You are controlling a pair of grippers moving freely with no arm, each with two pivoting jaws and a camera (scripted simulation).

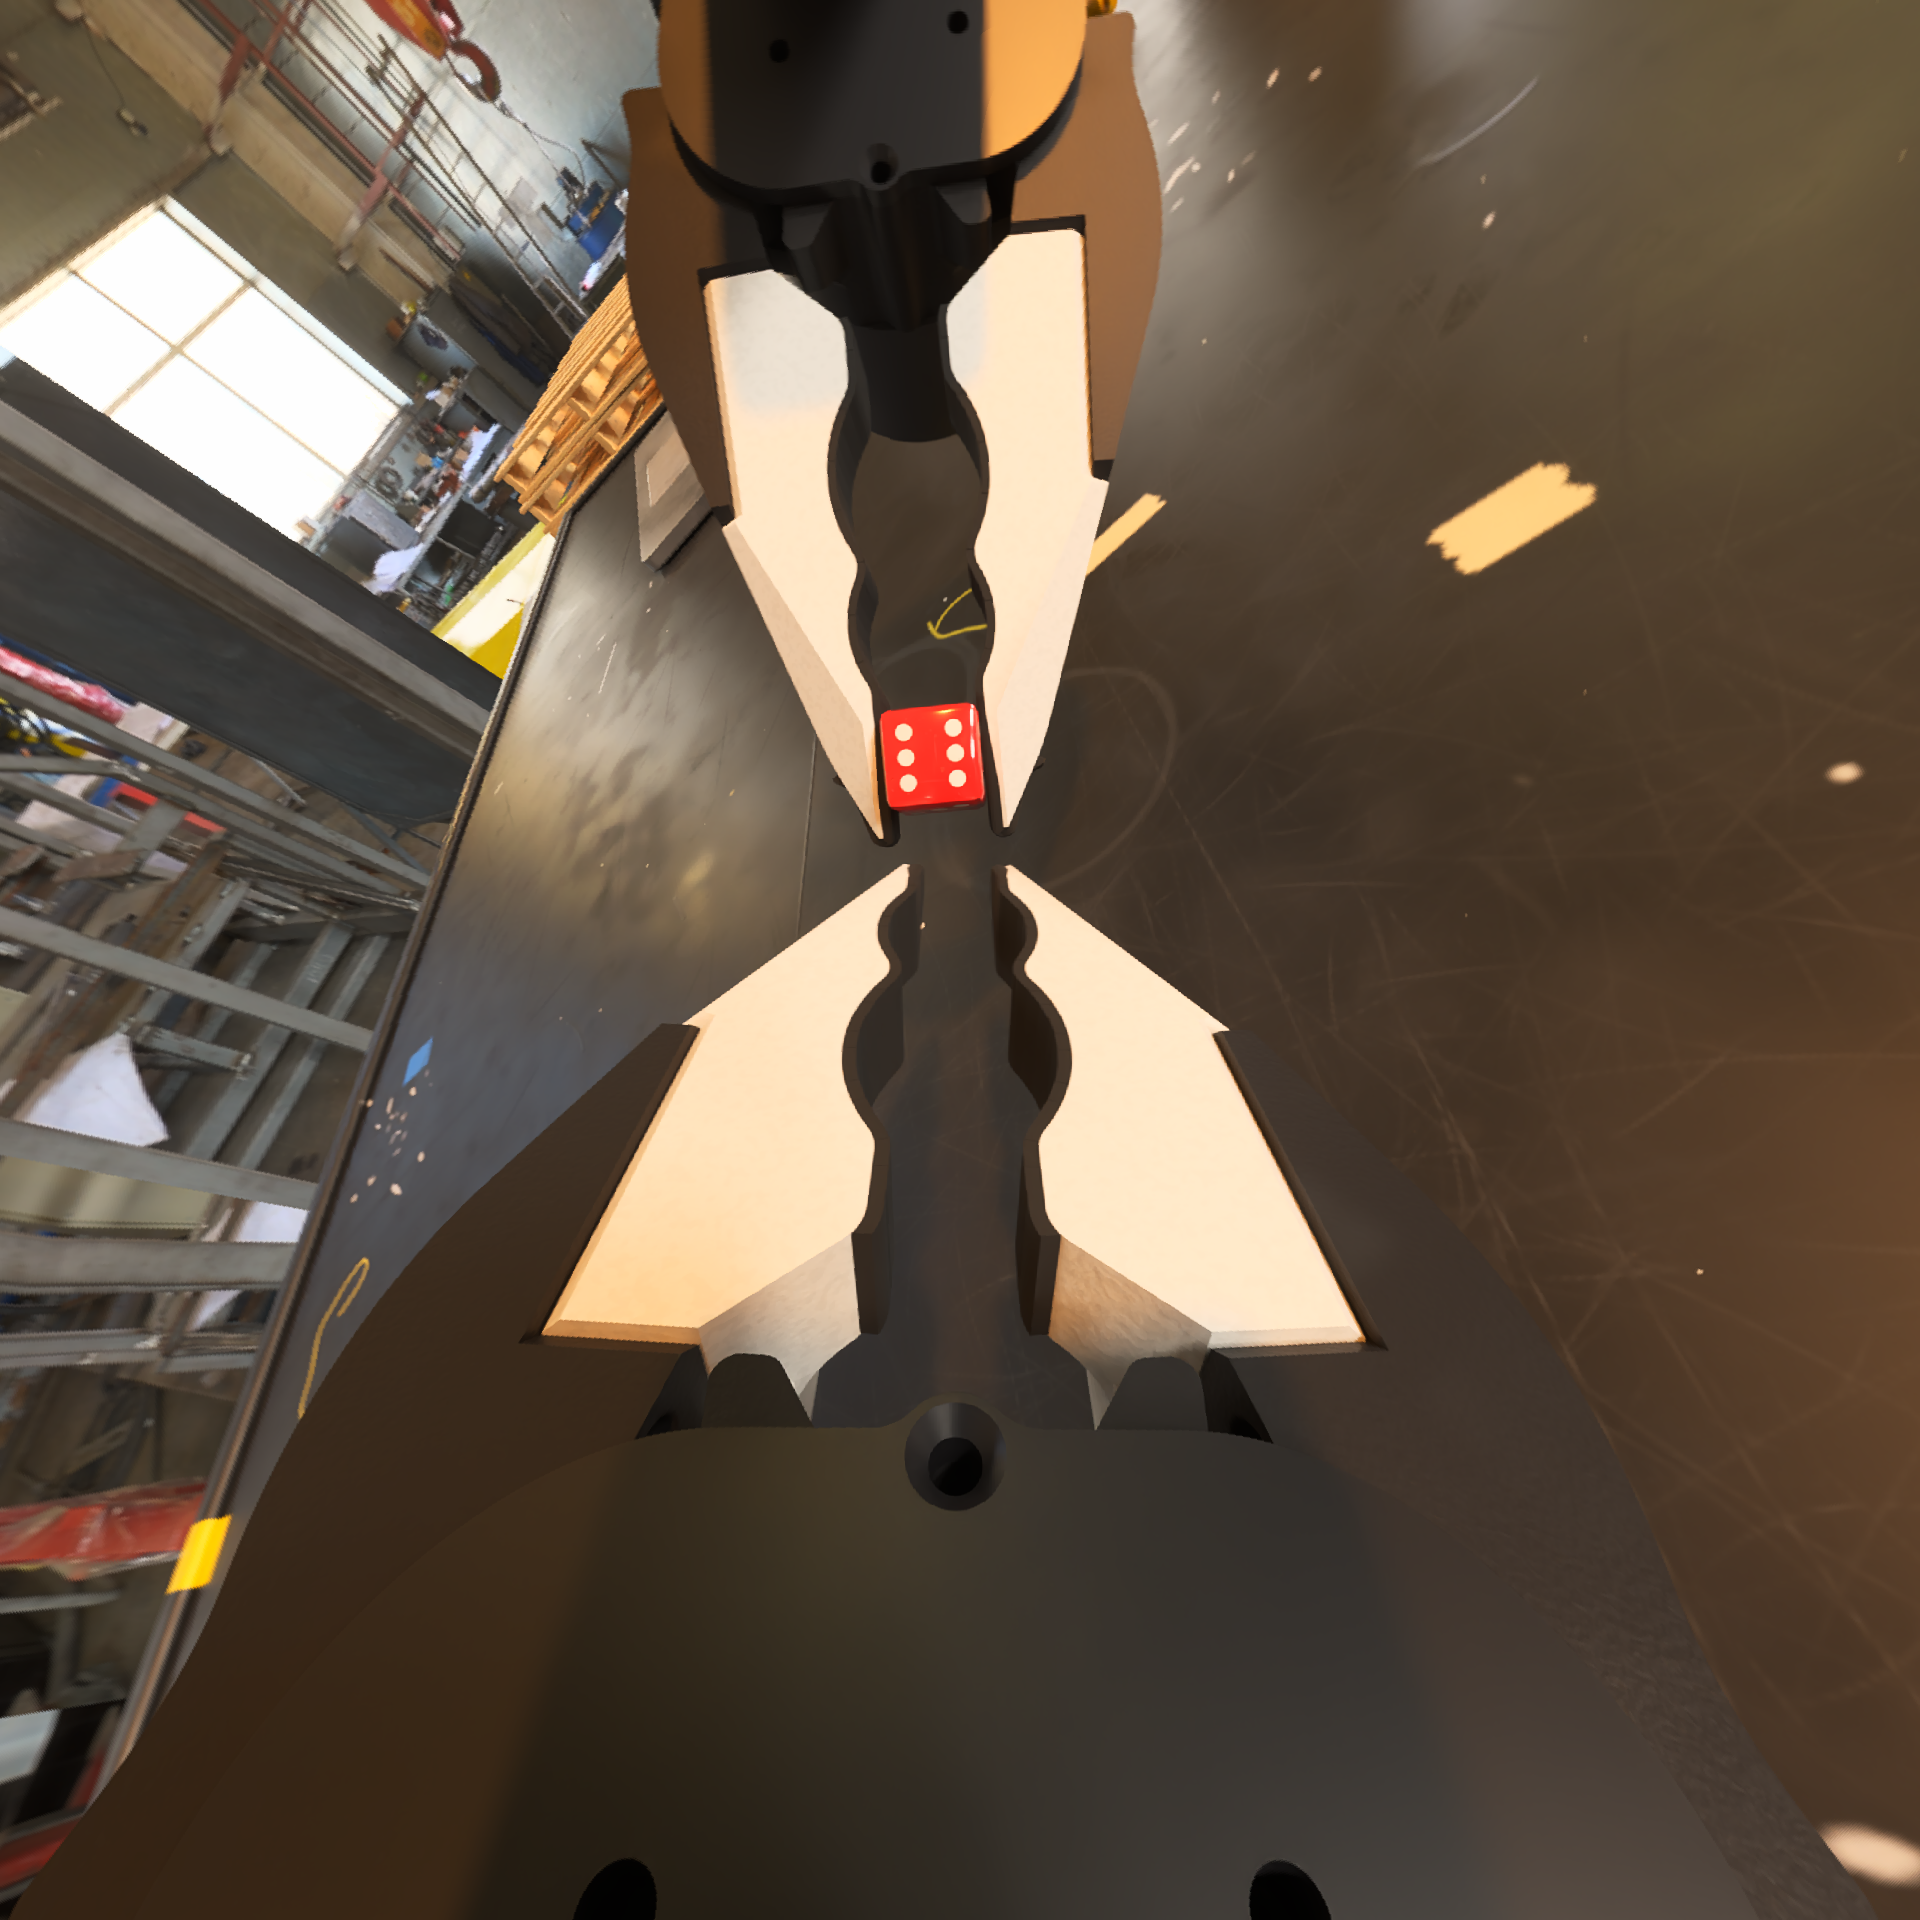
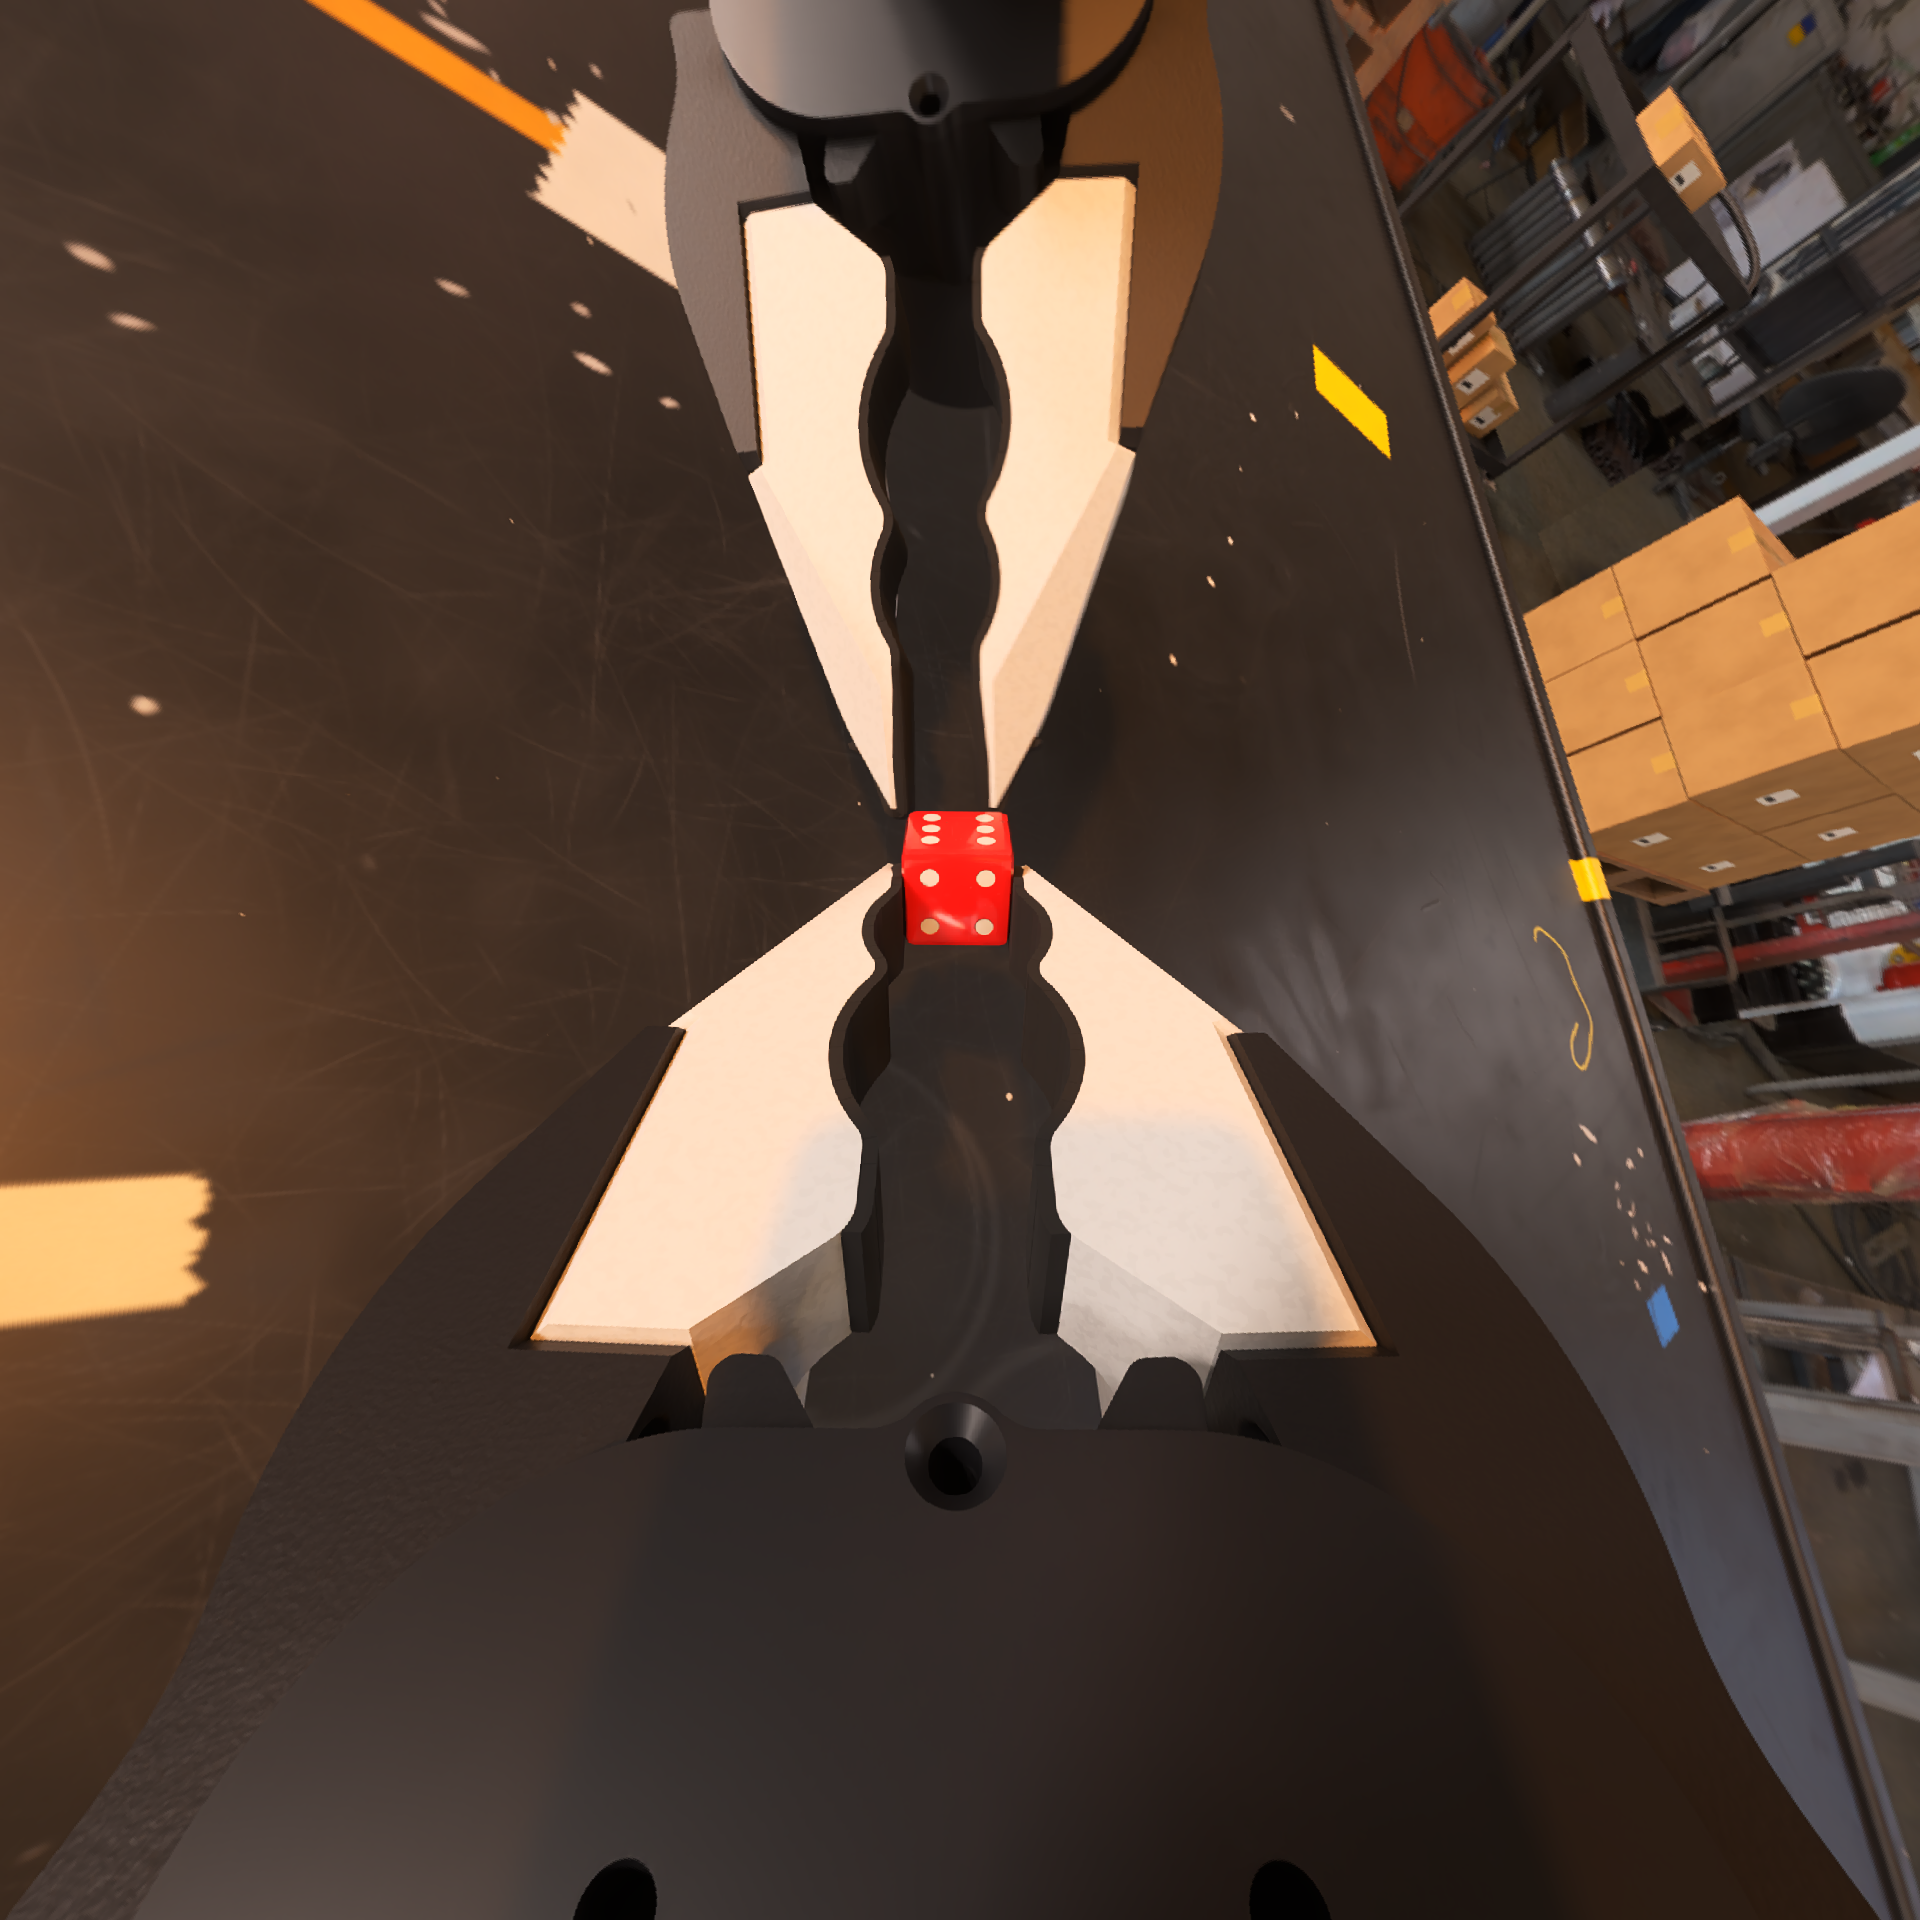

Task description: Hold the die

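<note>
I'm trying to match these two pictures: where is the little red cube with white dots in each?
Left wrist view: red die just above centre, between the far gripper's white fingertips.
Right wrist view: die at centre, between the near gripper's fingertips.
Shared landmark: yellow scribble on the dark tabletop.

Right gripper (image 2: 957, 871) pinches closed, tip-to-tip with slightly parted left gripper (image 1: 953, 871).

we see a red die (image 2: 957, 879) with white pips, six on one face and four on another. both the right gripper (image 2: 957, 871) and the left gripper (image 1: 953, 868) have cream-white fingers set in black bodies. the table (image 2: 364, 727) is scuffed black with pale flecks, a yellow patch (image 2: 1350, 401) far right, and a small blue patch (image 2: 1662, 1315) near right.
</note>
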